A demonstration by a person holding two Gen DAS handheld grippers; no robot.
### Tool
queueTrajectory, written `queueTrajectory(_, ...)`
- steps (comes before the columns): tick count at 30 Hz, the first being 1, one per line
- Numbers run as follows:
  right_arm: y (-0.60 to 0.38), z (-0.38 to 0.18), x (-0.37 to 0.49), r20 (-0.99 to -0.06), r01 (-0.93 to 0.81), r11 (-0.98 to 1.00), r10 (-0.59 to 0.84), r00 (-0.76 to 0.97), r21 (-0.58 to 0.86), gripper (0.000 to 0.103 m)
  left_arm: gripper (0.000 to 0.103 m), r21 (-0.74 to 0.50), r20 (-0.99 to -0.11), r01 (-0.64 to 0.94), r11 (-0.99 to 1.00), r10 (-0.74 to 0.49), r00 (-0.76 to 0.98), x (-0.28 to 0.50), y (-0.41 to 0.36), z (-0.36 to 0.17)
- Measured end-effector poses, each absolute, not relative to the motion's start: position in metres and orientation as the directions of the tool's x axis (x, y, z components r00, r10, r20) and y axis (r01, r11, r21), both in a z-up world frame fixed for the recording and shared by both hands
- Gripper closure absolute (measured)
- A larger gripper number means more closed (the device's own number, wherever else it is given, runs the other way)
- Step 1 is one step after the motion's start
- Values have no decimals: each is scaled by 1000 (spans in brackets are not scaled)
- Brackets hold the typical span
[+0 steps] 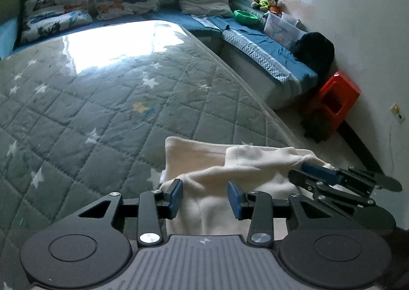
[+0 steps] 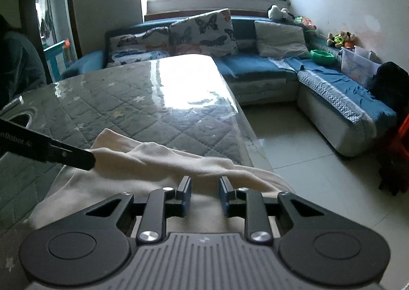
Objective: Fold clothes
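On quilted table (image 1: 102, 101), cream garment (image 1: 204, 159) crosswise.

Work surface: grey-green quilted cover (image 1: 107, 101) with white stars, under a glossy clear sheet; strong window glare on the far part. One item directly on it: cream garment (image 1: 204, 162), bunched and partly folded, at the cover's near right corner, close to the right edge by the tiled floor (image 2: 294, 141).

Both grippers same build: left gripper (image 1: 205, 196) and right gripper (image 2: 203, 194) have matte black linkage arms, silver pivot screws, blue finger pads, round black discs either side, ribbed grey base plate. White lettering on one body, blurred, unreadable.
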State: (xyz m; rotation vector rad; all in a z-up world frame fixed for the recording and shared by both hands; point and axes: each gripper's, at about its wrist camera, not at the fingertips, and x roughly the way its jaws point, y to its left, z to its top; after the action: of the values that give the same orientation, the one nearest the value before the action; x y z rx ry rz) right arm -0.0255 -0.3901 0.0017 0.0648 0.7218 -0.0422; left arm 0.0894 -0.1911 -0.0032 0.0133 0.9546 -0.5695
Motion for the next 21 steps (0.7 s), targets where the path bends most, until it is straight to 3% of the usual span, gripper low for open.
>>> queueTrajectory(7,-386,-3,-13,-670,71,997,-31,741,33,76,60,-177,-794,465,867,-405,454,106,-201,-19)
queueTrajectory(10,-385,5,-23,-654,61,997,-16,756,46,68,60,-183,-789,471,863,-415,453,102,-197,-16)
queueTrajectory(21,-357,18,-87,-600,18,999,5,800,32,58,58,-190,-770,525,830,-458,444,61,-178,-4)
